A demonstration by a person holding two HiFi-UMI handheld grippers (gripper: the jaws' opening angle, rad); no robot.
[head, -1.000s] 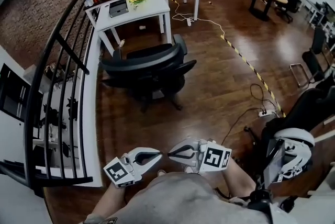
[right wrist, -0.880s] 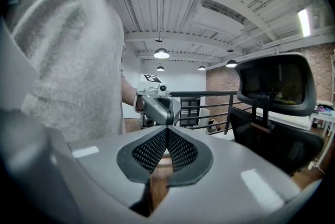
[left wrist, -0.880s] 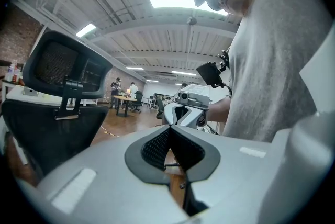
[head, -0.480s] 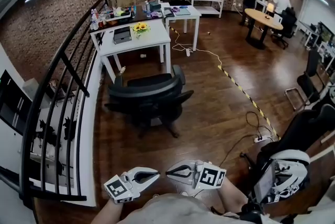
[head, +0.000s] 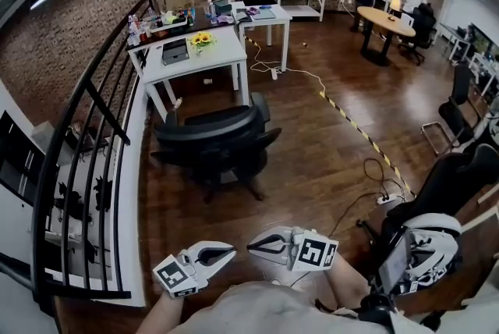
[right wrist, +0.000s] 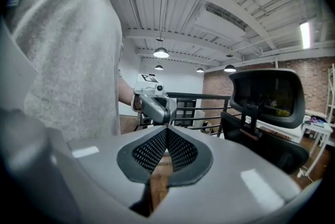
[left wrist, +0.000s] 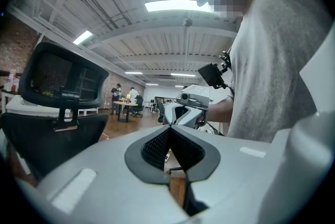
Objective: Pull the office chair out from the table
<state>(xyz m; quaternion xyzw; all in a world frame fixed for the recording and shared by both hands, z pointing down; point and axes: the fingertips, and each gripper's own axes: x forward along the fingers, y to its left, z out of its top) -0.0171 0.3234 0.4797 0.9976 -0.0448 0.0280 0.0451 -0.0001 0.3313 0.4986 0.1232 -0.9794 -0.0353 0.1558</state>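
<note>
L hand-held gripper (head: pixel 233 250) shut, empty, office chair (head: pixel 210 139) nr table (head: pixel 224 57)

1. The office chair (head: pixel 214 139) is black all over.
2. The counter (head: pixel 222 58) is plain white, and the sunflowers (head: pixel 203 39) are bright yellow.
3. The floor (head: pixel 312 157) is dark brown wood, crossed by yellow-and-black striped tape (head: pixel 355 126).
4. The brick wall (head: pixel 78 12) is reddish brown and the railing (head: pixel 97 102) is black.
5. The left tool (head: pixel 231 251) and right tool (head: pixel 252 246) are pale grey, with black dotted pads and black-and-white square markers.
</note>
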